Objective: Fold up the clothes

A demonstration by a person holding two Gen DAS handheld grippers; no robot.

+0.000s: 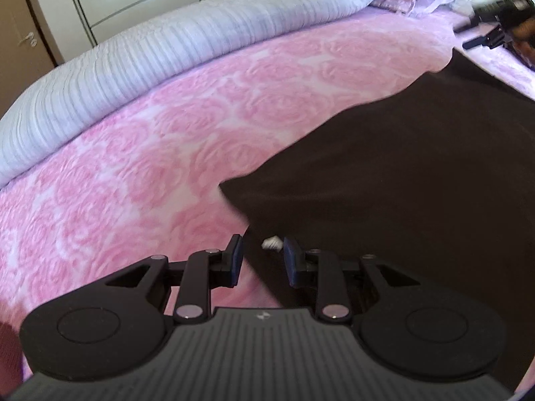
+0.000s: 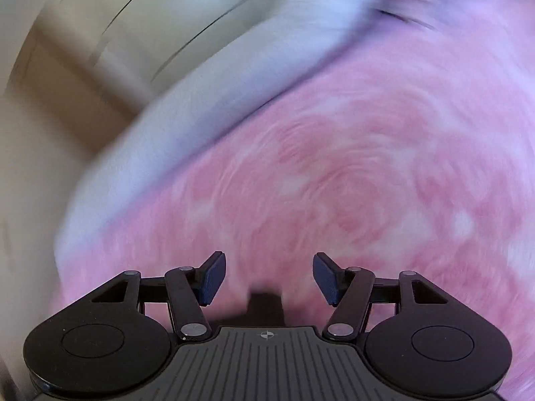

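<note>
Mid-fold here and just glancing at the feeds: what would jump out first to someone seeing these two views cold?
The dark brown garment lying flat on the pink rose-patterned bedspread, filling the right of the left wrist view. The left gripper is open at its near edge, by a small white tag. The right gripper is also open, over blurred pink bedspread.

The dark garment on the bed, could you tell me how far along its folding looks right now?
Done: the dark garment lies flat on the pink rose bedspread with straight edges and a neat corner, so some folding seems made. In hand: nothing; the left gripper is open at its near edge by a small white tag, and the right gripper is open over blurred bedspread. Left: probably further folds.
</note>
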